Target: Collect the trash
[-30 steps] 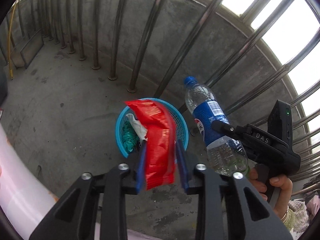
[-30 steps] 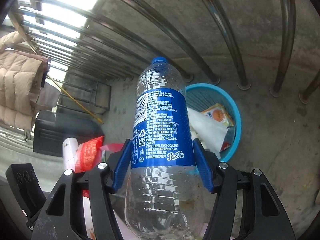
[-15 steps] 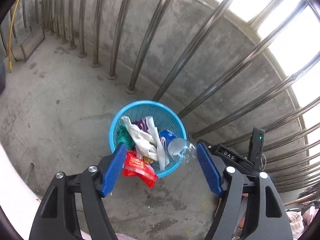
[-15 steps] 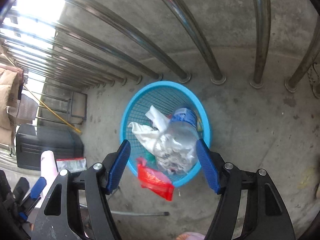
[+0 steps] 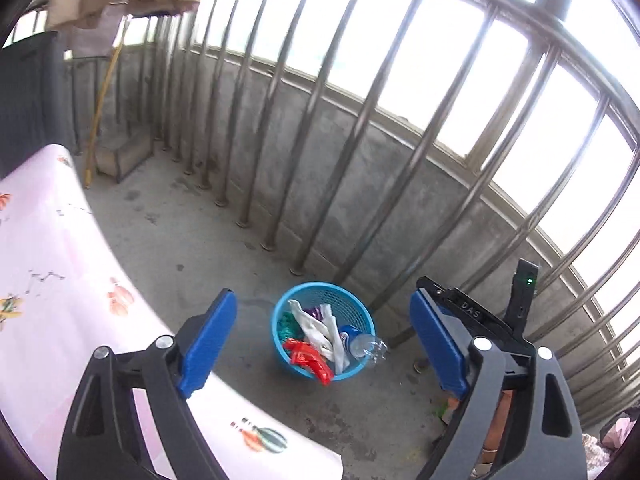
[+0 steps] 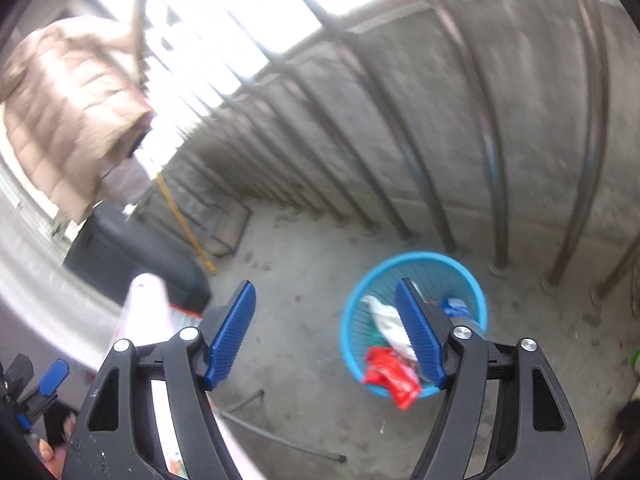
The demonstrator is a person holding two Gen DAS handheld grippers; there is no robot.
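Left wrist view shows the left gripper [image 5: 320, 338] at the bottom of the frame, jaws opening with nothing between them. In the right wrist view the right gripper [image 6: 326, 330] is also empty, its jaws opening. Beyond them, low in the centre, the blue basket [image 5: 352, 304] stands on the concrete floor [image 5: 192, 256] just before the railing [image 5: 360, 140]. Inside lie a red wrapper [image 5: 306, 358] hanging over the near rim, white paper [image 5: 320, 330] and a plastic bottle [image 5: 360, 344]. The wrapper looks light, soft and slippery; I would pinch its hanging end. The bottle seems light and easy to crush, best taken around its body.
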